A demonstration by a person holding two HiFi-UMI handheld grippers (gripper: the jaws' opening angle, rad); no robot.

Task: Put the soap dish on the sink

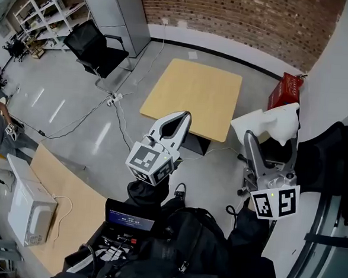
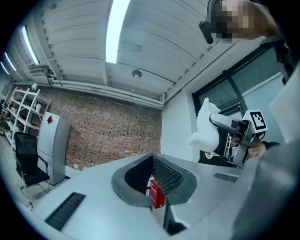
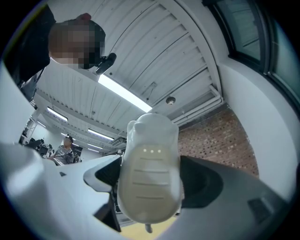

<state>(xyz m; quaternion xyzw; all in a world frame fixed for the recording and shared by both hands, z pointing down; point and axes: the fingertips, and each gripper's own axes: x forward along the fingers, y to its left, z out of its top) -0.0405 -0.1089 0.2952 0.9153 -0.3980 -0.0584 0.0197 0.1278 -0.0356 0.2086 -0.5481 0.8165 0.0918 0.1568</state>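
Your right gripper (image 1: pixel 272 142) is clenched on the white soap dish (image 1: pixel 269 125), right of centre in the head view; it looks stiff, glossy and slippery, so squeeze its long sides. Your left gripper (image 1: pixel 184 117) is closed, empty

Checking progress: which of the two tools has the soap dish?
The right tool, clamped on the white soap dish; the left tool holds nothing.

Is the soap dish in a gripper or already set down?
In a gripper: the right gripper clamps the soap dish in midair.
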